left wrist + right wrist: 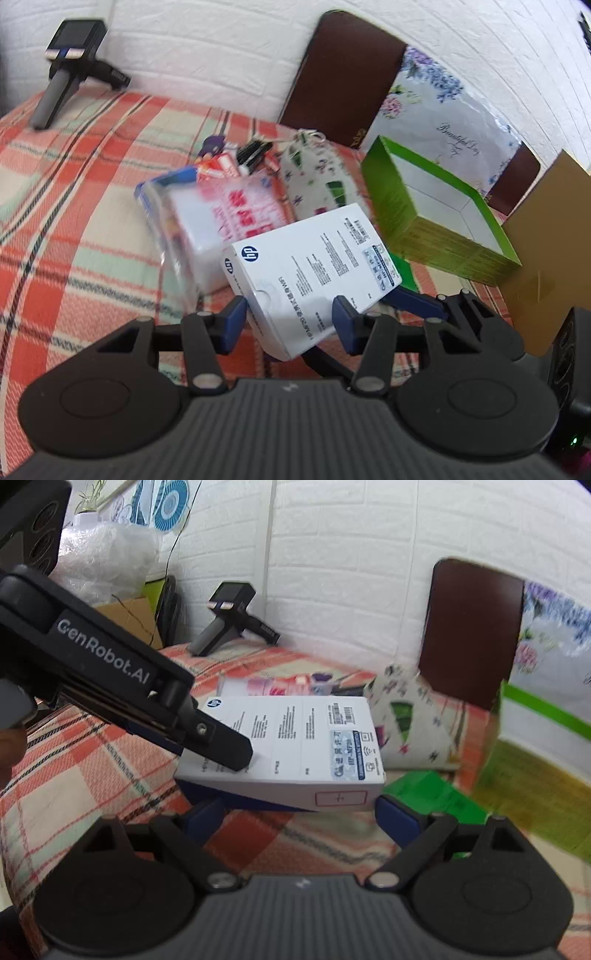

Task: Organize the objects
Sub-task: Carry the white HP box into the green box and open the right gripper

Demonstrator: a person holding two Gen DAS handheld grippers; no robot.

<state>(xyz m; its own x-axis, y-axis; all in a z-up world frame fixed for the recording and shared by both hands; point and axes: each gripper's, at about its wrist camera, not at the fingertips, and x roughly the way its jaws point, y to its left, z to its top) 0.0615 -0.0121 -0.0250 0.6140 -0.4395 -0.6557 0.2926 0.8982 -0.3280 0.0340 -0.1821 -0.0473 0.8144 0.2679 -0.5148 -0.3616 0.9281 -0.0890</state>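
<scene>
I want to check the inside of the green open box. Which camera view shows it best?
The left wrist view shows the green open box best: its whole rim and white inside are visible, and nothing is seen inside. In the right wrist view the box is blurred and cut by the picture's edge, so its inside is hard to judge.

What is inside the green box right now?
The green box shows only bare white inner walls and floor; nothing visible inside. Its near wall hides the floor's front strip.
</scene>
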